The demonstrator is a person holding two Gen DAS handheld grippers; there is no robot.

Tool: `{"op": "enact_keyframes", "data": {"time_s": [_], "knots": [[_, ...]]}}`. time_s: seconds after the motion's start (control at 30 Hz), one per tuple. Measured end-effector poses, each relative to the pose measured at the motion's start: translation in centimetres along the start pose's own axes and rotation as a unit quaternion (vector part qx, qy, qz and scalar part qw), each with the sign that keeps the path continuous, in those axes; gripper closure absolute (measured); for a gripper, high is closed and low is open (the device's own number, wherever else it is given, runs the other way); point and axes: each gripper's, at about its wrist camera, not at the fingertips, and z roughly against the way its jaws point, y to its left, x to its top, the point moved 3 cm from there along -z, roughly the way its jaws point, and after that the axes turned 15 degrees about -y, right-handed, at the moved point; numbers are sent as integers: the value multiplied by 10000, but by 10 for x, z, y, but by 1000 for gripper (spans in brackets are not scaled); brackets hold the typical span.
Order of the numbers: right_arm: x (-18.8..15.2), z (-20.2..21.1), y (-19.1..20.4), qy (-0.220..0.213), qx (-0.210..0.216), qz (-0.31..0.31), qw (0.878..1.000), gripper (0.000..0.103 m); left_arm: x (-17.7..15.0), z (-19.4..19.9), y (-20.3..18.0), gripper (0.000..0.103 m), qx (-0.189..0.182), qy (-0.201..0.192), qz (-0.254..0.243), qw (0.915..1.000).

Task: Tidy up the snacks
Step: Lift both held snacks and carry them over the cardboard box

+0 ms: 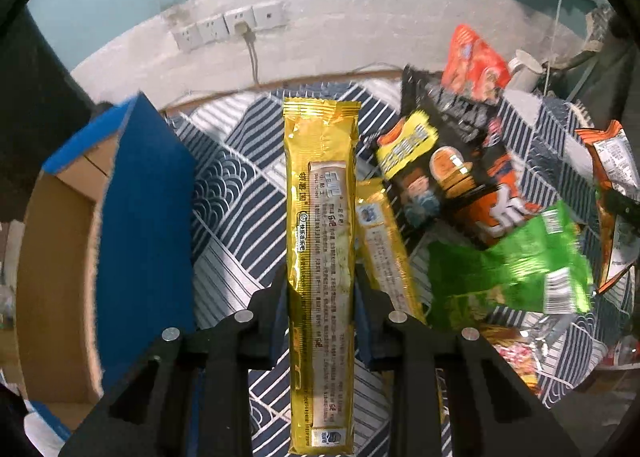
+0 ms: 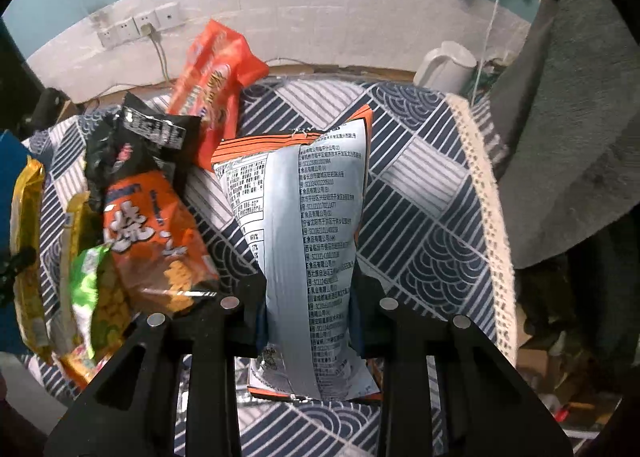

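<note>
Left gripper (image 1: 320, 289) clamps my gold snack bar (image 1: 320, 217) lengthwise, ready for the cardboard box (image 1: 60, 277) at its left; right gripper (image 2: 308, 293) pinches the silver-backed chip bag (image 2: 304, 217). Both look lifted for sorting

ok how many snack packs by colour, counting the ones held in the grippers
gold packs: 2
black and orange bag: 1
red-orange pack: 1
green bag: 1
orange-edged silver bag: 1
total: 6

A: The long gold wafer pack (image 1: 320, 257)?
B: Lengthwise between the jaws, print up.
A: The silver-backed chip bag (image 2: 304, 241)?
B: Upright, pinched; black-orange bag (image 2: 152, 217) and green bag (image 2: 96, 297) lie heaped beside.
</note>
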Motion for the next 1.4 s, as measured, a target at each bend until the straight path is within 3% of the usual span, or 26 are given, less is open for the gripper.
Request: {"op": "enact_keyframes", "data": {"time_s": [0.3,0.8,0.93,1.4], "knots": [[8,51,20,-340,193,45,9992,74,12,48,4,74,-166,-420,77,9990],[18,107,74,-762,689,181,9945,74,12,94,34,74,-200,-714,371,9966],[24,115,90,-847,815,280,9927,74,14,103,42,74,-292,-768,462,9955],[40,120,186,-868,1323,779,9843,74,10,130,113,74,-41,-995,791,9919]]}}
